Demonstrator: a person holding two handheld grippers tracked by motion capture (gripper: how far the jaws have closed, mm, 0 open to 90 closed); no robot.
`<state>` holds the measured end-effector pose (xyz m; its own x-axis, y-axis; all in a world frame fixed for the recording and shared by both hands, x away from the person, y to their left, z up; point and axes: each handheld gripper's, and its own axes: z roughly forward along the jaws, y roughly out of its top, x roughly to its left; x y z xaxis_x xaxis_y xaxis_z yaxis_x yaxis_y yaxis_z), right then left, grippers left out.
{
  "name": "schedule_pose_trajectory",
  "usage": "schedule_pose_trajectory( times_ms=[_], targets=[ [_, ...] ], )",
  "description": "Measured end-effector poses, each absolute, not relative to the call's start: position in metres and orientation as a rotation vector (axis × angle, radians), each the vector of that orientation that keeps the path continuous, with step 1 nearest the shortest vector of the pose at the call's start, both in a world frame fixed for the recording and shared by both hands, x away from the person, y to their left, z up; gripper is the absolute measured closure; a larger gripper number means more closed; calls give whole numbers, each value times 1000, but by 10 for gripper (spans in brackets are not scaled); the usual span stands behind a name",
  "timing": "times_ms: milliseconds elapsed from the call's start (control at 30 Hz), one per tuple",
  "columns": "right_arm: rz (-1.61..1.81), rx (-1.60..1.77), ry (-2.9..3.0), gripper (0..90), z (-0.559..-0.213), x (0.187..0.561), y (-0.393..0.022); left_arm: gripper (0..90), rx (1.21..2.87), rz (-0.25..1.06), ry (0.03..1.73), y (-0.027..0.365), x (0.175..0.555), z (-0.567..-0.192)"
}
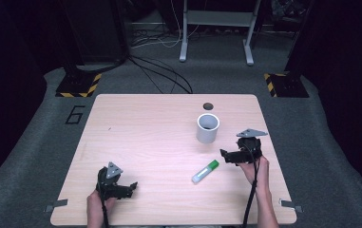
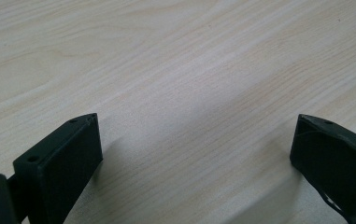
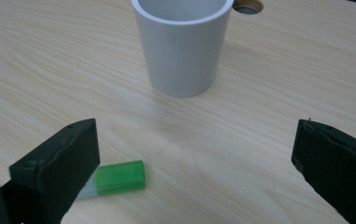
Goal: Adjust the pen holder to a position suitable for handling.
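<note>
High view: the green-capped tube [image 1: 205, 171] lies flat on the bench [image 1: 145, 137], near the white cup [image 1: 207, 128] and just beside the right tongs [image 1: 223, 155], whose jaws stand apart; the left tongs [image 1: 132, 186] gape empty too.

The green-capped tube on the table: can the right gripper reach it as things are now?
Probably yes. The right gripper is open, close beside the green-capped tube, which lies flat on bare table. The white cup stands farther back, out of the way.
</note>
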<state>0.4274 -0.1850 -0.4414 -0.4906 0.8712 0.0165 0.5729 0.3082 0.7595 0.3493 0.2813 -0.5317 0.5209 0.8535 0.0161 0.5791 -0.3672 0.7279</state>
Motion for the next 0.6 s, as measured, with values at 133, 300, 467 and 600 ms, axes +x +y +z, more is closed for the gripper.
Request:
schedule_pose_trajectory(
  times_ms=[133, 300, 467, 600],
  targets=[
    [1016, 1268, 2203, 7, -437, 438, -175, 23, 2086, 522, 1160, 281, 349, -532],
    [1017, 1252, 2218, 6, -434, 447, -167, 23, 2085, 521, 1163, 281, 349, -532],
    [1015, 1234, 2215, 4, -429, 453, -161, 24, 2085, 520, 1164, 281, 349, -532],
    [1016, 1217, 2228, 0, -426, 461, -157, 23, 2085, 519, 1164, 281, 349, -532]
  ],
)
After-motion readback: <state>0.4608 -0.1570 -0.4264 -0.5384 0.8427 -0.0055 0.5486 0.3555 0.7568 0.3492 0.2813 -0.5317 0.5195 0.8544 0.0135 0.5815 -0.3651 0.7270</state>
